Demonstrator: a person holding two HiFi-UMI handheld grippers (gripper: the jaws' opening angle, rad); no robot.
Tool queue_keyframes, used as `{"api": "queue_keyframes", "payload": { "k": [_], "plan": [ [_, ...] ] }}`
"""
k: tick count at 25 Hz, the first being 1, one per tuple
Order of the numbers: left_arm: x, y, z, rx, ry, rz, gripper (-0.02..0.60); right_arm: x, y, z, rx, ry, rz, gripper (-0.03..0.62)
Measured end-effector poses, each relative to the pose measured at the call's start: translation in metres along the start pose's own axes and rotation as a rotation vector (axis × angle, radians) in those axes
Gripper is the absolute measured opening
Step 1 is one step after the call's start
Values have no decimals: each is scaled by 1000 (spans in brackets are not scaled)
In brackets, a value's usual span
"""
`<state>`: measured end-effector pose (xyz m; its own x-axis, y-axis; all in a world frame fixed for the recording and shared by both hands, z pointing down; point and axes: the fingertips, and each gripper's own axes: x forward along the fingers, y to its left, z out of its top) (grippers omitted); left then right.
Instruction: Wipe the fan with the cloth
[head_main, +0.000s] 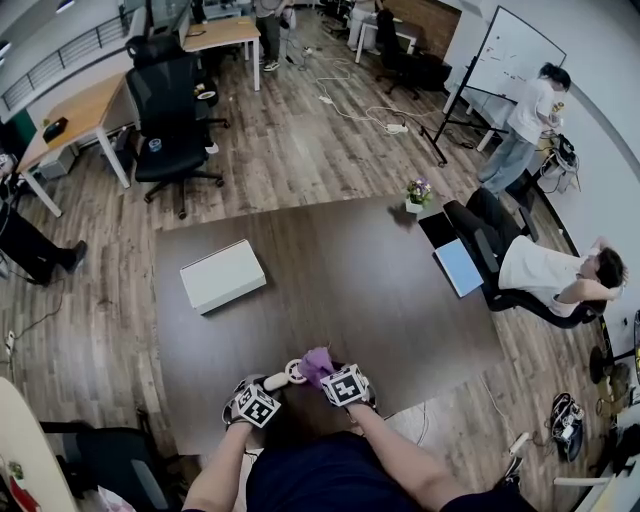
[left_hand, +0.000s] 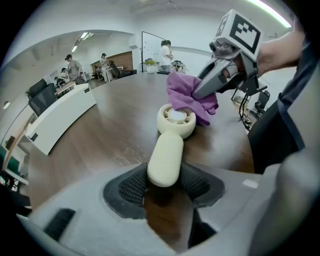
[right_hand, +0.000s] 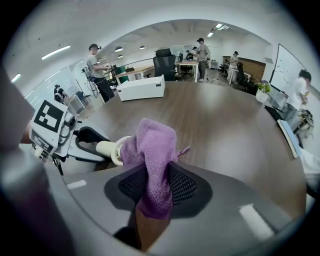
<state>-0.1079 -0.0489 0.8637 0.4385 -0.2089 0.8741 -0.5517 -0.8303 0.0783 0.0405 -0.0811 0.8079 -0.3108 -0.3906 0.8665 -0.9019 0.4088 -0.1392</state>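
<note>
A small cream hand-held fan (left_hand: 170, 135) lies over the brown table (head_main: 330, 260) near its front edge, its handle clamped between the pads of my left gripper (left_hand: 164, 186). Its round head (left_hand: 176, 119) points away from me. My right gripper (right_hand: 159, 189) is shut on a purple cloth (right_hand: 152, 150), and the bunched cloth (left_hand: 189, 95) rests against the far right side of the fan head. In the head view the fan (head_main: 285, 375) and the cloth (head_main: 316, 363) sit between the left gripper (head_main: 256, 402) and the right gripper (head_main: 345, 385).
A white box (head_main: 222, 275) lies on the table's left half. A small potted plant (head_main: 417, 193) stands at the far right corner. A seated person (head_main: 555, 275) and a laptop (head_main: 458, 266) are off the table's right edge. Black office chairs (head_main: 170, 110) stand beyond.
</note>
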Motion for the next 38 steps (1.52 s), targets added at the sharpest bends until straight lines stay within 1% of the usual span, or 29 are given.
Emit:
{"api": "queue_keyframes", "payload": {
  "k": [2, 4, 8, 12, 15, 18, 19, 21, 23, 27, 30, 34, 38],
  "plan": [
    [-1, 1, 1, 1, 3, 2, 206, -2, -9, -1, 24, 10, -21, 126],
    [-2, 1, 1, 2, 6, 2, 206, -2, -3, 0, 11, 10, -2, 126],
    [-1, 0, 0, -1, 12, 2, 206, 2, 36, 10, -109, -6, 87, 126],
    [0, 0, 2, 0, 10, 3, 205, 4, 62, 25, -257, 5, 94, 126],
    [-2, 0, 3, -1, 13, 0, 204, 3, 94, 32, -328, 8, 168, 126],
    [-1, -1, 3, -3, 14, -3, 204, 4, 122, 22, -351, 34, 274, 126],
    [-1, -1, 3, -4, 14, -2, 204, 5, 125, 18, -350, 42, 294, 126],
    [-1, -1, 2, -3, 14, 1, 202, 6, 119, 12, -319, 46, 293, 126],
    [-1, -1, 1, -4, 14, 2, 202, 5, 98, 11, -261, 31, 250, 127],
    [0, 0, 1, -5, 14, 3, 202, -1, 49, 13, -107, 3, 157, 126],
    [-2, 1, 1, -2, 18, 3, 202, -2, 30, 10, -39, 4, 110, 126],
    [-3, 3, 0, -5, 16, 7, 202, 0, 21, 1, -10, 12, 94, 126],
    [-2, 2, 2, -3, 9, 13, 204, 1, 11, -8, 55, 16, 98, 126]
  ]
}}
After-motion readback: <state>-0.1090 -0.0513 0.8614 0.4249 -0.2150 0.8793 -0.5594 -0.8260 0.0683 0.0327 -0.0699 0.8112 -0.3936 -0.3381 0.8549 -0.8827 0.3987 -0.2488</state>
